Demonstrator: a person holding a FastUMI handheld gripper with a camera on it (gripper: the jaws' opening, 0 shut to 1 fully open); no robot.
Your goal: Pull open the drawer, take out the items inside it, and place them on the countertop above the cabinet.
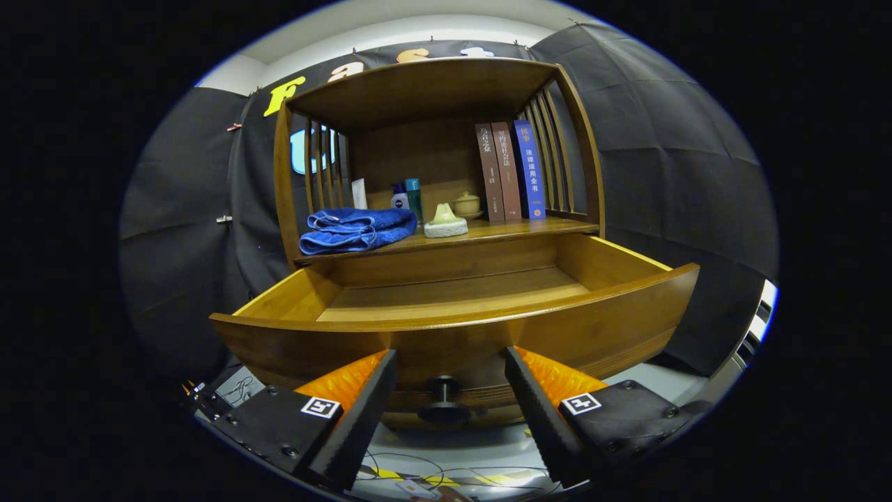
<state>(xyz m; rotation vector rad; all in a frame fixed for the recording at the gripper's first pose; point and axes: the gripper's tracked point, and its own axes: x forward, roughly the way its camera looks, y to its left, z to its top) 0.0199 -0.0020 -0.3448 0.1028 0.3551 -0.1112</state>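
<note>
The wooden cabinet's drawer stands pulled out toward me, and the part of its floor that I can see is bare. Its dark round knob sits between my fingers without touching either one. My gripper is open, level with the drawer front. On the countertop above the drawer lie a folded blue towel and a pale soap-like lump on a dish. The near part of the drawer's inside is hidden behind its front panel.
Further back on the countertop stand small bottles, a white tube, a small lidded pot and three upright books. Slatted sides and a top board enclose the shelf. Cables lie on the floor below the drawer.
</note>
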